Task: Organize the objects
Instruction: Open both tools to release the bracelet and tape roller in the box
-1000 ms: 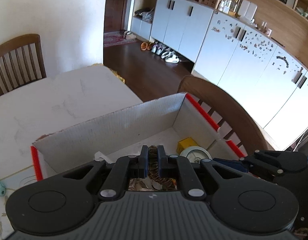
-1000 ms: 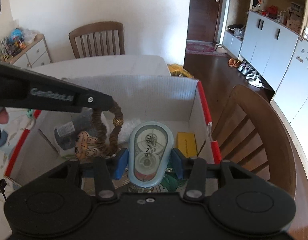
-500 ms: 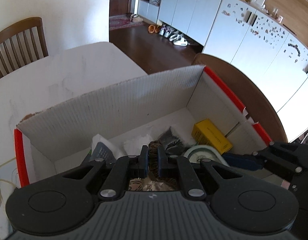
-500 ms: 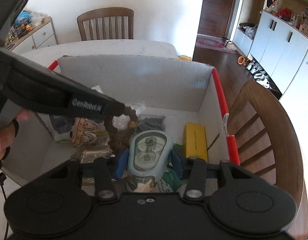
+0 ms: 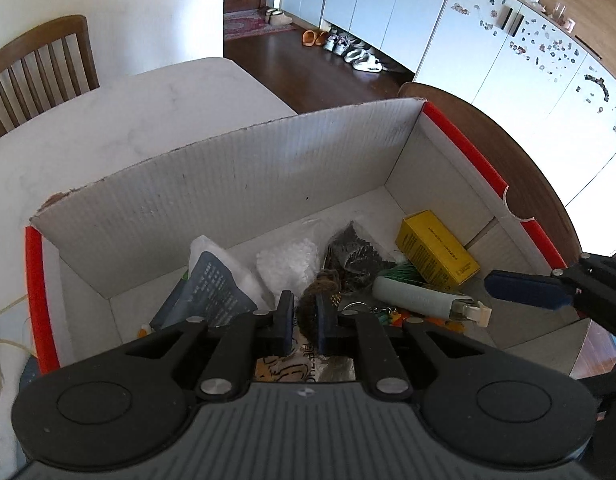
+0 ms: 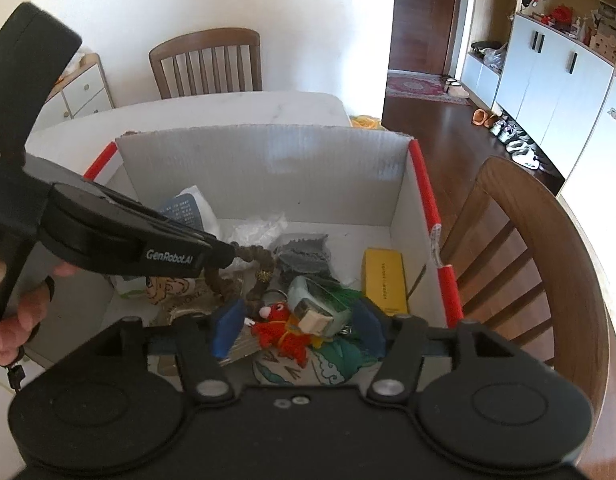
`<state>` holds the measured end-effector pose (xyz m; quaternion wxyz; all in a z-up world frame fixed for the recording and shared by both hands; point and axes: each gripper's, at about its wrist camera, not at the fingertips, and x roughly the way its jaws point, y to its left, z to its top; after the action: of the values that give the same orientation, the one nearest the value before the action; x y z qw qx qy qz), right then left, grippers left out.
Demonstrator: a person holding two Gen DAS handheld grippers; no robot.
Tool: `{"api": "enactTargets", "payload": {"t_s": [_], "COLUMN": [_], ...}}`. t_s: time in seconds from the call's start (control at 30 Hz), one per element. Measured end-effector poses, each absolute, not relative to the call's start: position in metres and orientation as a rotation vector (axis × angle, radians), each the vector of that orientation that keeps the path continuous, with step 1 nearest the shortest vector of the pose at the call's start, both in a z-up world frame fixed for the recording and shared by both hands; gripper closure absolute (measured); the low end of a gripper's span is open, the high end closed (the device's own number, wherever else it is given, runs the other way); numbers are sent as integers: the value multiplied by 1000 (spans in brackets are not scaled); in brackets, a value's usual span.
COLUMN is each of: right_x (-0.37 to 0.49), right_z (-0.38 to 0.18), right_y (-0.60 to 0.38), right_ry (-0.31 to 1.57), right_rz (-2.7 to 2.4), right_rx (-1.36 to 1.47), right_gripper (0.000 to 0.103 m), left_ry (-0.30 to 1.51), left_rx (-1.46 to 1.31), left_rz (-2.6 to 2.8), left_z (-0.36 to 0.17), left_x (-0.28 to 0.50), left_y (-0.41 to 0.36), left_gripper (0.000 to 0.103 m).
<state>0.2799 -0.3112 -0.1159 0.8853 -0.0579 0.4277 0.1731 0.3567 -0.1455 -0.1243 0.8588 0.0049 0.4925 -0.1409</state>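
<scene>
A white cardboard box (image 5: 235, 184) with red edges (image 6: 424, 196) stands on the table and holds several small items. My left gripper (image 5: 305, 322) is shut on a brown bead bracelet (image 5: 322, 292) and holds it inside the box; the bracelet also shows in the right wrist view (image 6: 255, 264). My right gripper (image 6: 297, 328) is open above the box's near side. The pale green correction tape dispenser (image 6: 316, 304) lies loose in the box between its fingers, and also shows in the left wrist view (image 5: 420, 296).
In the box lie a yellow carton (image 6: 384, 280), a red knitted charm (image 6: 279, 332), a dark pouch (image 6: 303, 256), white wadding (image 5: 287, 264) and a blue-grey packet (image 5: 211, 288). Wooden chairs stand behind (image 6: 207, 60) and right (image 6: 548, 260) of the table (image 5: 127, 120).
Both grippers moved down toward the box. My right gripper opened and let go of the tape dispenser, which now lies in the box. My left gripper still holds the bracelet.
</scene>
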Motion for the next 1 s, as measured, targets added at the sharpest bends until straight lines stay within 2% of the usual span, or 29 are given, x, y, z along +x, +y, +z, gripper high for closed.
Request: {"api": "enactTargets", "payload": {"t_s": [0.37, 0.47, 0.6, 0.77, 1.0], "right_x": [274, 271, 264, 259, 250], "right_z": [-105, -101, -95, -87, -78], "right_y": [-317, -317, -317, -314, -308], "right_ry": [877, 873, 853, 837, 818], "right_rz": [346, 349, 354, 350, 340], "right_rx": [-71, -53, -38, -18, 23], "right_gripper": [39, 31, 29, 27, 21], "left_ry": [984, 963, 930, 898, 860], "left_rx": [38, 48, 42, 27, 13], "left_rz": [-285, -283, -286, -281, -274], "left_z": [-107, -99, -87, -74, -58], "left_x": [341, 335, 326, 316, 299], "left_y": [-142, -140, -133, -120, -99], "left_gripper": [79, 70, 47, 44, 33]}}
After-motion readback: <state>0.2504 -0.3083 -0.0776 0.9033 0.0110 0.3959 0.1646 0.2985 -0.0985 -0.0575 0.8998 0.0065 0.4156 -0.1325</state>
